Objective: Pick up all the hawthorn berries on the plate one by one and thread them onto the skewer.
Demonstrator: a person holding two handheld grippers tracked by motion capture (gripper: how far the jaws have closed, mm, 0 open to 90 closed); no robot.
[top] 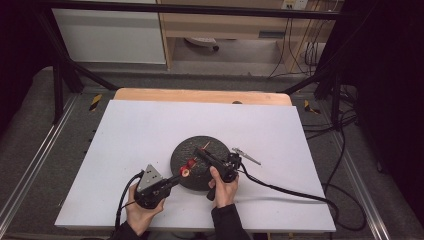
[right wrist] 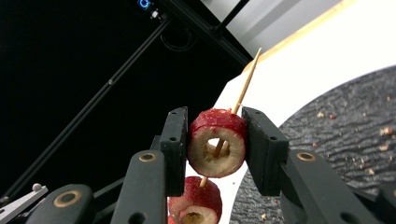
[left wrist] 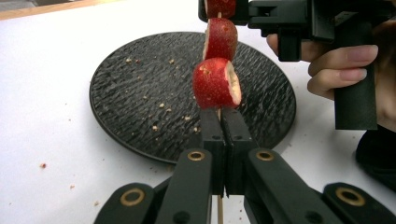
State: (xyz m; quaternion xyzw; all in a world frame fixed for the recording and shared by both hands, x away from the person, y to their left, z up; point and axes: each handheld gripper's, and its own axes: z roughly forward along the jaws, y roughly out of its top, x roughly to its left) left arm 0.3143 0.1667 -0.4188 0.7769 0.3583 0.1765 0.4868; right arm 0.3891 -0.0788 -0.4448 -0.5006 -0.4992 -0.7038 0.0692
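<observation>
At the near left of the white desk (top: 150, 125), the left hand-held gripper (top: 176, 178) points right toward the plate, its jaws pressed together on the lower end of a thin wooden skewer (left wrist: 219, 212); in the left gripper view the stick runs up between the closed black jaws, and the nearest hollowed red fruit piece (left wrist: 216, 83) sits on it just above the jaw tips. A second red fruit piece (left wrist: 220, 38) is threaded just beyond the first, close to it. Beneath them lies the round black textured plate (top: 186, 146), near the middle of the desk, scattered with crumbs. To the right, the right hand-held gripper (top: 199, 153) reaches over the plate toward the far left, and its jaws pinch a third cored red fruit piece (right wrist: 217, 143) from both sides, the skewer passing through its hollow centre and its pointed tip projecting beyond. A small metal tool (top: 246, 155) lies on the desk just right of the plate.
</observation>
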